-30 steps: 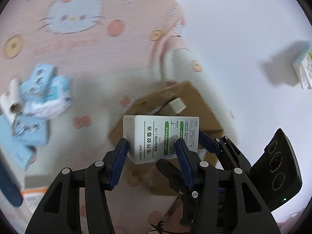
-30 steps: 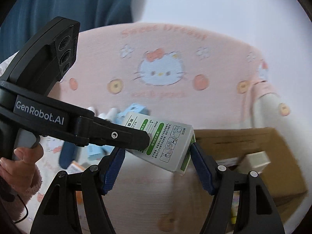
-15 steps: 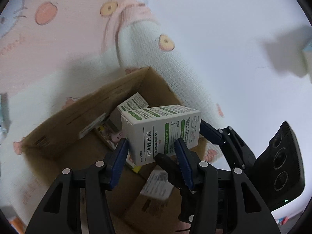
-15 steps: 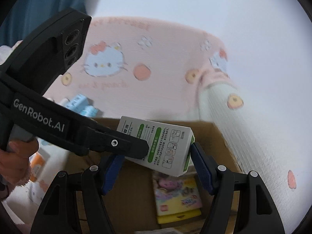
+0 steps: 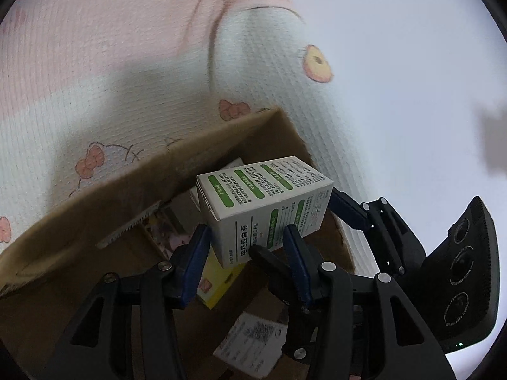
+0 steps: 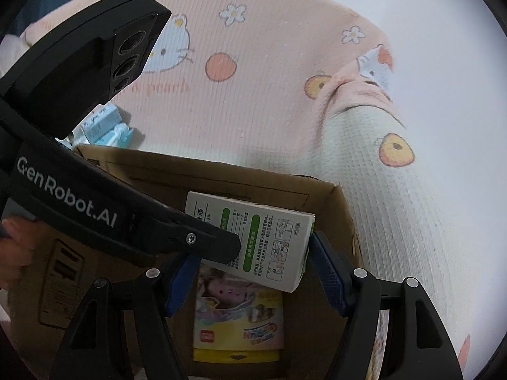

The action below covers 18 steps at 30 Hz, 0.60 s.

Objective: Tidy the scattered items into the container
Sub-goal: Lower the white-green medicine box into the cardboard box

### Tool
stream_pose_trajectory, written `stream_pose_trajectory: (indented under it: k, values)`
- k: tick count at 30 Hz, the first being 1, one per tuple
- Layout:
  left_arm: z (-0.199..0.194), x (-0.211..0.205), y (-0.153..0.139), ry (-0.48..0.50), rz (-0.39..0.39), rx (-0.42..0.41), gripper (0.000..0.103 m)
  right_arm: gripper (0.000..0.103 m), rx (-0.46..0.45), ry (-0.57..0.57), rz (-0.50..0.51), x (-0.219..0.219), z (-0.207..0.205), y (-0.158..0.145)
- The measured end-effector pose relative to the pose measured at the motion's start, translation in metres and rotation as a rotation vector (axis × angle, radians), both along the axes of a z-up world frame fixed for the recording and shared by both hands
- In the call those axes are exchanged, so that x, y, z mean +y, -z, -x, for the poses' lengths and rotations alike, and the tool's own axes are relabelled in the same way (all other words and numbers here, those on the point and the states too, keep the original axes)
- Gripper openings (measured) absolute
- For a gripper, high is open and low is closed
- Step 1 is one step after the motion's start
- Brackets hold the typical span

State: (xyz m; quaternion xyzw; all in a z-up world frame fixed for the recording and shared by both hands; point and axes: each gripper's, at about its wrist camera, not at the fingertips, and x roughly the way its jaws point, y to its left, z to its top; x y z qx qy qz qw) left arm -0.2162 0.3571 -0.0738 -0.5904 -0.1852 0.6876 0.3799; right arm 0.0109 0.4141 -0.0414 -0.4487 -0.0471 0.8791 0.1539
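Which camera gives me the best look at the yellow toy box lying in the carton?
The right wrist view: the yellow toy box lies face-up on the carton floor, most of its front visible below the held white-and-green box. The left wrist view shows only a yellow corner behind the left gripper.

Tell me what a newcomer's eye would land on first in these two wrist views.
First, the white-and-green carton, gripped by both the left gripper and the right gripper, whose pads press its sides; the left jaws are closing on it. It hangs over the open cardboard box, where a yellow pictured packet lies on the bottom. Behind spreads a pink cartoon-cat blanket.
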Motion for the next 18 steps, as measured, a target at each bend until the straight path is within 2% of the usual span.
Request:
stream_pose_trajectory:
  k: [6,12,15,18]
  values:
    - [0.015,0.012,0.018,-0.029,-0.005,-0.060,0.051,0.068,-0.088,-0.001,0.055,0.022,0.012,0.014]
    - [0.013,0.018,0.016,-0.037,0.012,-0.014,0.050,0.068,-0.118,0.009,0.057,0.031,0.013,0.016]
    - [0.008,0.019,0.014,-0.042,0.051,0.013,0.045,0.068,-0.147,-0.011,0.013,0.029,0.014,0.021]
    - [0.006,0.019,0.015,-0.051,0.077,0.022,0.041,0.068,-0.190,0.016,0.005,0.030,0.015,0.028]
